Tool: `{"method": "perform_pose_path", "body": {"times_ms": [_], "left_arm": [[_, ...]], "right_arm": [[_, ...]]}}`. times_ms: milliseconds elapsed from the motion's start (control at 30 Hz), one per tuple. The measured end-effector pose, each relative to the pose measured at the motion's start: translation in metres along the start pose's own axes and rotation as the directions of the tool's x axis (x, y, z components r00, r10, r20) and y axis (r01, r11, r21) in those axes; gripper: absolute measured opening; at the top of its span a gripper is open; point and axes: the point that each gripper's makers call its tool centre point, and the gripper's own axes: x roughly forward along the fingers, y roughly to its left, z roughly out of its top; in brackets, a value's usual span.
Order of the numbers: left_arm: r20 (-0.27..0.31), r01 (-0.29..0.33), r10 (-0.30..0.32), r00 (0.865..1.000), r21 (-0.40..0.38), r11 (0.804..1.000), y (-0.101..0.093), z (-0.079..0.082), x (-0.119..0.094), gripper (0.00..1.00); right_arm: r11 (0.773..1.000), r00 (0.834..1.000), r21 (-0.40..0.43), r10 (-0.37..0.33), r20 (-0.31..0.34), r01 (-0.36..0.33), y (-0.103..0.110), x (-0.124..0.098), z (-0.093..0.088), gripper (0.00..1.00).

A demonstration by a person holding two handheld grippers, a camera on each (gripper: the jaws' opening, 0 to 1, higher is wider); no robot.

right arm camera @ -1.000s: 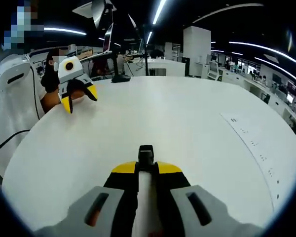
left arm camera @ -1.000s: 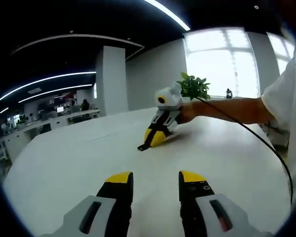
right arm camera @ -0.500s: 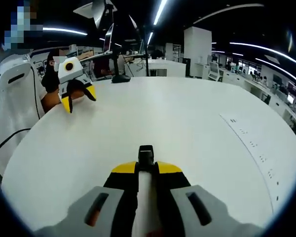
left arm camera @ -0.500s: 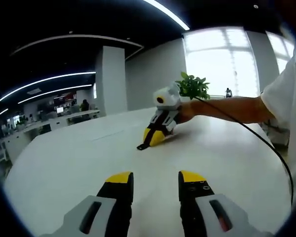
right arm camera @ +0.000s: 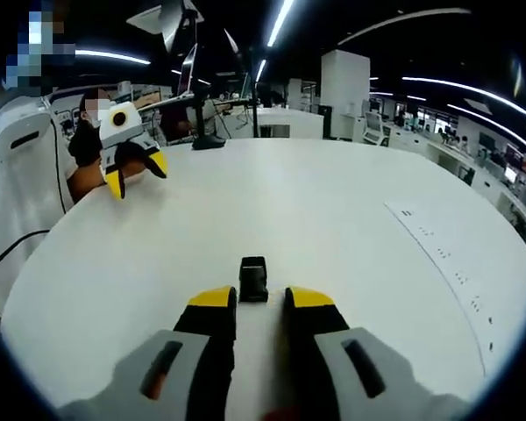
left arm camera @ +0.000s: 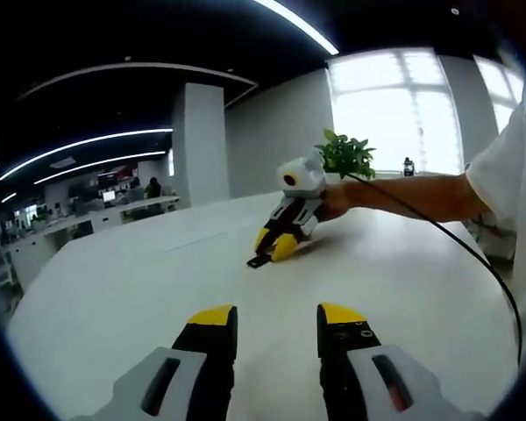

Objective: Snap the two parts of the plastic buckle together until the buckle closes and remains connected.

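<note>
In the left gripper view, the left tool points out over a broad white table with its two yellow-tipped jaws well apart and nothing between them. Farther out on the table, the right tool comes in from the right, held by a hand on a bare forearm, with a black cable trailing back from it across the table. A small black buckle lies on the table right at that tool's yellow tips; from here it cannot be told whether the tips touch it. A leafy green plant stands behind the hand, in front of a bright window. In the right gripper view, the right tool has its jaws parted by a narrow gap and grips nothing. The buckle rests flat on the table just ahead of the yellow tips, in line with the gap between them, and looks like one closed black piece. Off to the upper left, the left tool is held above the table edge with its jaws spread, well apart from the buckle.
</note>
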Motion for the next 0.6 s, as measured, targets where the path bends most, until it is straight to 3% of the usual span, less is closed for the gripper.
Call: {"method": "perform_pose_path", "body": {"times_ms": [200,600], "left_arm": [[0.012,-0.004,0.004,1.000,-0.011,1.000,0.0018,0.0023,-0.0012,0.36],[0.012,-0.005,0.005,1.000,-0.011,1.000,0.0020,0.0022,-0.0010,0.36]], "right_arm": [[1.000,1.000,-0.003,0.008,-0.001,-0.008,0.0031,0.0018,0.0019,0.34],[1.000,1.000,0.023,-0.013,0.000,0.013,0.0014,0.0037,0.0031,0.35]]}}
